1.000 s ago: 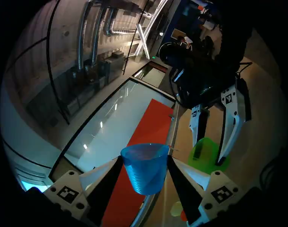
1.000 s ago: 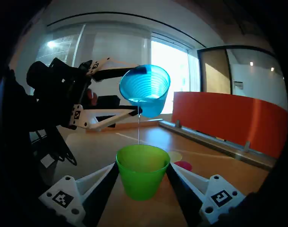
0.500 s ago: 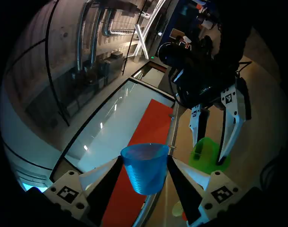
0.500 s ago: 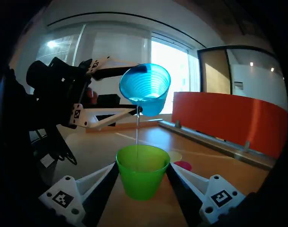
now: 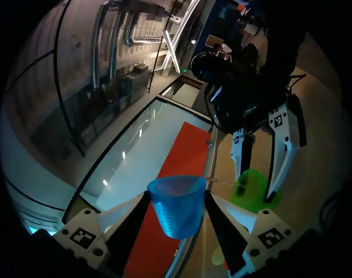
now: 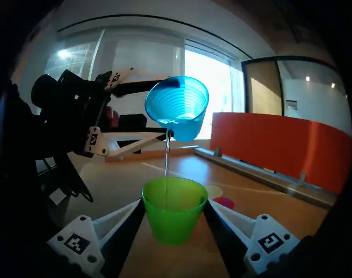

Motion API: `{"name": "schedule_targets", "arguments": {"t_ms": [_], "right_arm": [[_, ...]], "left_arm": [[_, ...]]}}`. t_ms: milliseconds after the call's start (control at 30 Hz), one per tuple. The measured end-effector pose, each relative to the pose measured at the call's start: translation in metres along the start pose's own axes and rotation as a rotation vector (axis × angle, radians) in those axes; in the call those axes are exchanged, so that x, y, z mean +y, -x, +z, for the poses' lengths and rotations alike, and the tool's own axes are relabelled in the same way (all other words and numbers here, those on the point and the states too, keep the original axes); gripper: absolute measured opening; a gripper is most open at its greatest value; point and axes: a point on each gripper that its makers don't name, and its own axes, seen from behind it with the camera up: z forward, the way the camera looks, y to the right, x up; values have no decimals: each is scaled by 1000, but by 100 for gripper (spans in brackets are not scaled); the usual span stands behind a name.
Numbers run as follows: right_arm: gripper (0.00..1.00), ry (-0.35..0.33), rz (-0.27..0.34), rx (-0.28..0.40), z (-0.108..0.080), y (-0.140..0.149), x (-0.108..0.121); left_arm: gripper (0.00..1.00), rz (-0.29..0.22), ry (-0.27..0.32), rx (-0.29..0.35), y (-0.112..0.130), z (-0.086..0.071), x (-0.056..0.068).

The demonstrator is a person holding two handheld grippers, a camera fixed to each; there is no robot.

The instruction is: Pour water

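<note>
In the right gripper view, my right gripper (image 6: 174, 217) is shut on an upright green cup (image 6: 174, 208) just above the wooden table (image 6: 129, 180). My left gripper (image 6: 169, 109) is shut on a blue cup (image 6: 177, 107), tipped over the green one. A thin stream of water (image 6: 166, 160) falls from the blue rim into the green cup. In the left gripper view, the blue cup (image 5: 177, 204) sits between my left gripper's (image 5: 177, 211) fingers, and farther off the right gripper (image 5: 254, 192) is shut on the green cup (image 5: 254, 187).
An orange panel (image 6: 287, 143) on a metal rail runs along the table's right side. A yellow disc (image 6: 214, 190) and a pink disc (image 6: 224, 202) lie on the table behind the green cup. Bright windows stand beyond. A hand (image 6: 112, 116) holds the left gripper.
The blue cup has tipped slightly further and the stream of water into the green cup has thickened a little. The green cup and the right gripper have stayed still.
</note>
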Motion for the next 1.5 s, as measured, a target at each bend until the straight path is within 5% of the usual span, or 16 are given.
{"name": "schedule_targets", "arguments": {"t_ms": [1500], "right_arm": [[90, -1, 5, 4, 1, 5, 0]], "left_arm": [[84, 69, 7, -3, -1, 1, 4]]}}
